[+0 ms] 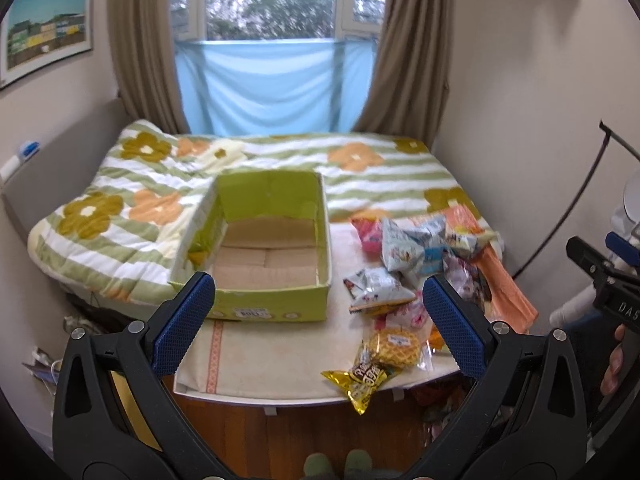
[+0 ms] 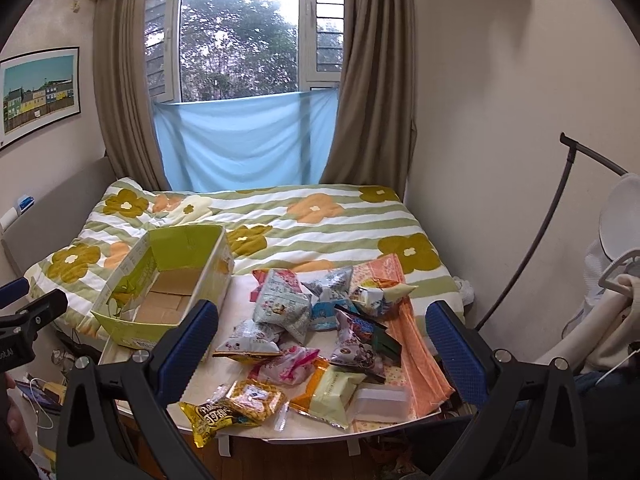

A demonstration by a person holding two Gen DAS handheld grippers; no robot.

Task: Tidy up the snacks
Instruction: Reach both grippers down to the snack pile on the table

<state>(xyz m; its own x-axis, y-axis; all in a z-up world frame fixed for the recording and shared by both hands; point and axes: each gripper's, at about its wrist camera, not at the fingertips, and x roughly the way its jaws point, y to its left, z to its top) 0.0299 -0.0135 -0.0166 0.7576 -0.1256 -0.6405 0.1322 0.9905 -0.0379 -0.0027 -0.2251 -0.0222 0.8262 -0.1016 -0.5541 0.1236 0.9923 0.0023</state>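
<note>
An empty green cardboard box (image 1: 276, 308) (image 2: 132, 336) stands on the left half of a small white table (image 1: 280, 364) (image 2: 208, 384) at the foot of a bed. A heap of snack packets (image 1: 404, 264) (image 2: 304, 320) covers the table's right half. A yellow packet (image 1: 360, 382) (image 2: 210, 416) overhangs the near edge, with a waffle packet (image 1: 394, 346) (image 2: 256, 398) beside it. My left gripper (image 1: 318, 324) hovers open before the box and the heap, holding nothing. My right gripper (image 2: 322, 344) hangs open above the heap, holding nothing.
A flowered quilt (image 1: 160, 208) (image 2: 320, 220) covers the bed behind the table. An orange cloth (image 1: 508, 284) (image 2: 420, 344) lies under the snacks at the right. Walls close in on both sides. Cables and clutter (image 2: 44, 396) lie on the floor at the left.
</note>
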